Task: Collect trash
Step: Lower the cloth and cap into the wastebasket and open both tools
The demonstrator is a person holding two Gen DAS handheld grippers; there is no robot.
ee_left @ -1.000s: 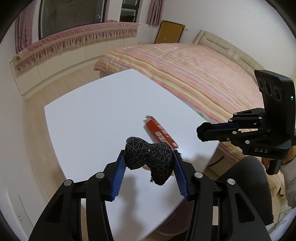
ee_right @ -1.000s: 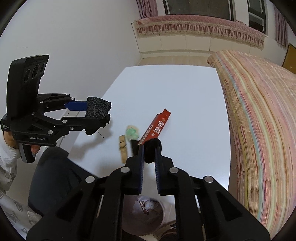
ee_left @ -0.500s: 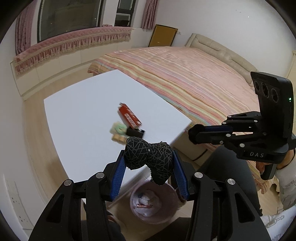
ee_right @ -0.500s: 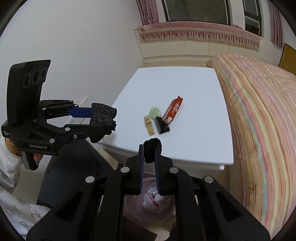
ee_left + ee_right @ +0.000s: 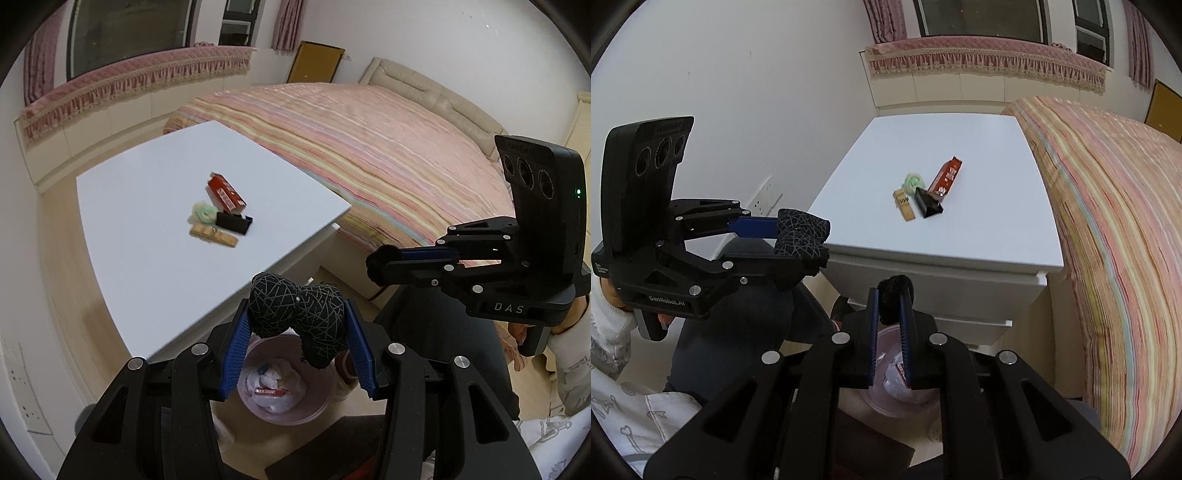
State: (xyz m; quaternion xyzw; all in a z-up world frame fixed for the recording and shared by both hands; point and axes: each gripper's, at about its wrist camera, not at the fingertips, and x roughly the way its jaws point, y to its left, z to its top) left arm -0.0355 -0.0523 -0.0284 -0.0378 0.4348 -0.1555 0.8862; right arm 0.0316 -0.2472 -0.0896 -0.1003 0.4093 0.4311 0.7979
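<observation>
My left gripper (image 5: 295, 325) is shut on a black bundle with thin white lines (image 5: 295, 314), held above a pink trash bin (image 5: 284, 387) on the floor. My right gripper (image 5: 888, 295) is shut on a small black fuzzy piece (image 5: 894, 291), also over the bin (image 5: 886, 391). On the white table (image 5: 147, 221) lie a red wrapper (image 5: 225, 194), a green crumpled piece (image 5: 203, 214), a black clip (image 5: 232, 223) and a tan wooden peg (image 5: 214, 236). The same items show in the right wrist view: wrapper (image 5: 945, 179), clip (image 5: 927, 205).
A bed with a striped pink cover (image 5: 388, 155) stands right of the table. The bin holds white and red trash. A white wall with a socket (image 5: 764, 199) is at the left. A window seat (image 5: 129, 81) runs along the far wall.
Both grippers have drawn back from the table and out past its near edge, so the bin below now shows. Each keeps its hold on its black item.
</observation>
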